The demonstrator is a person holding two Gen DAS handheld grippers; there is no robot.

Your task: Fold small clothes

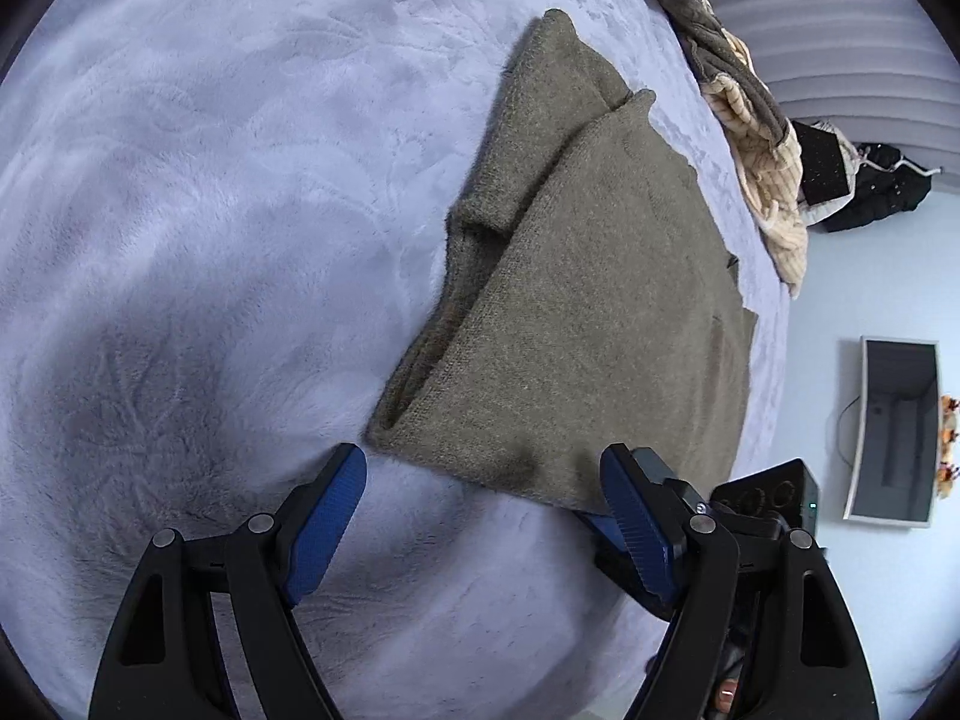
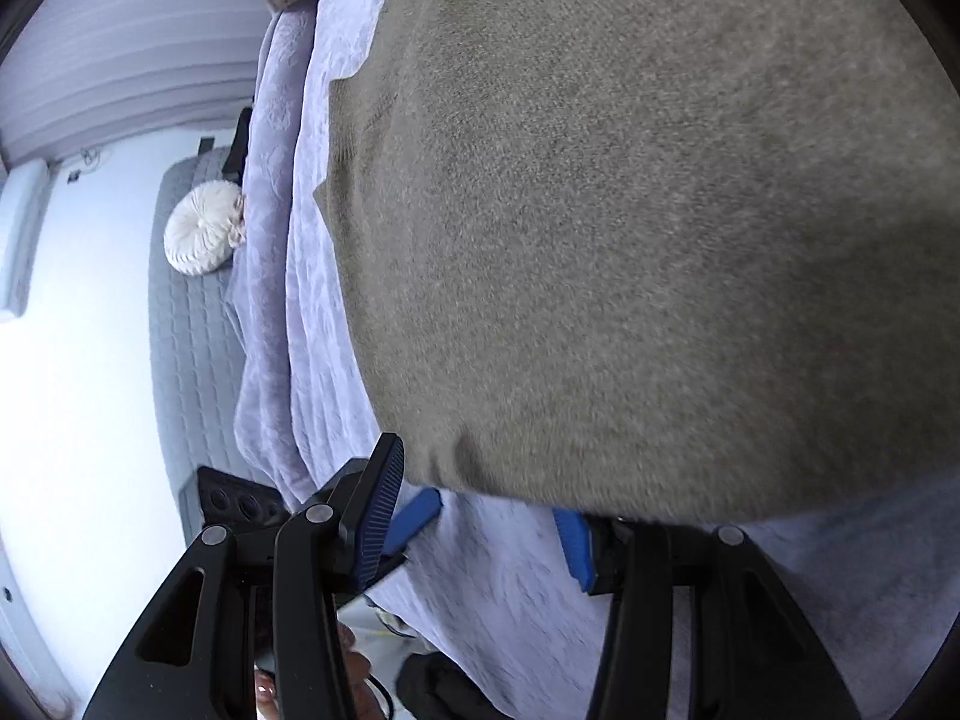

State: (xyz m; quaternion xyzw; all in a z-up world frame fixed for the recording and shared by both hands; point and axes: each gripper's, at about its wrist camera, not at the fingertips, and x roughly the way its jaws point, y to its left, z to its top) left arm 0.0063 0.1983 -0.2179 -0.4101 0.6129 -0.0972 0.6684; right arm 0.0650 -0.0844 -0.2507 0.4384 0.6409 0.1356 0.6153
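A bed [image 1: 210, 210] covered with a pale lavender plush blanket fills both views, with a heap of other clothes [image 1: 744, 120] at its far edge and a white floor beyond. On the blanket lies the olive knitted garment [image 1: 570, 312], partly folded, a sleeve laid along the side farther from the bed's edge. It looks light, soft and limp, a fuzzy knit that should drape and sag the moment it is lifted, with enough nap not to slip from ribbed pads; my guess is that the near hem, at its two corners, is the place to pinch. The left claw [image 1: 480, 510] stands wide open and empty, just short of that hem: the near corner lies between its blue pads, slightly ahead of them. The right claw [image 2: 486, 516] stands about half open, holding nothing; the hem bulges just ahead of and above its fingertips, overhanging one blue pad [image 2: 576, 546], though whether cloth touches it I cannot tell.
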